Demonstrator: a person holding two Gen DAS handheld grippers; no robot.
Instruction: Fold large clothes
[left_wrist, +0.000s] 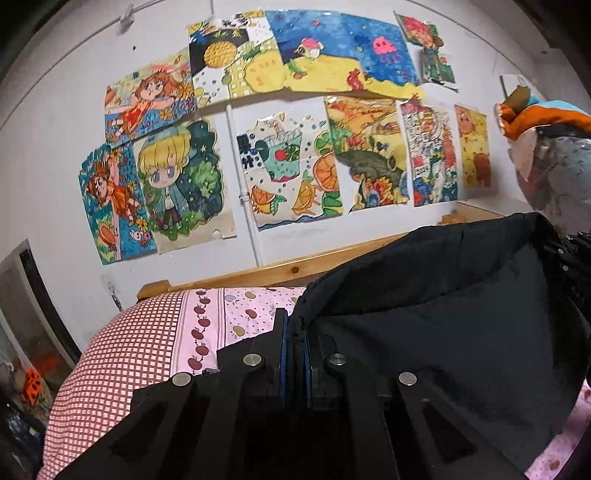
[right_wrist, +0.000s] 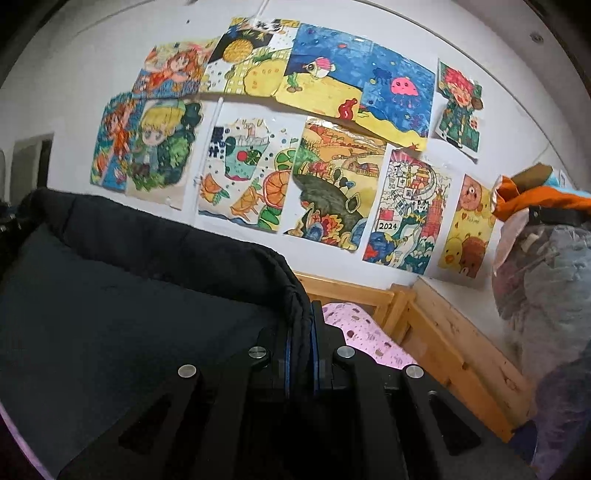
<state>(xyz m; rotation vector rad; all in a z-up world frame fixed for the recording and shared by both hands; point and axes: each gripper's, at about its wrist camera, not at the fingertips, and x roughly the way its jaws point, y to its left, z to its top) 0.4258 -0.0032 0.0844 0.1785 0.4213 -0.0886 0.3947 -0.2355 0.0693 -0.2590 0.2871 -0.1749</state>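
Here, soft dark quilted garment (left_wrist: 424, 314) stretched between left gripper (left_wrist: 295, 332) and right gripper (right_wrist: 301, 332), both jaws pinching its padded edge.

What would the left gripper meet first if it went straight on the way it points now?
Probably the pink apple-print bedsheet just ahead of the left gripper, whose jaws are shut on the dark garment; the wooden bed rail lies beyond. Depth is unclear.
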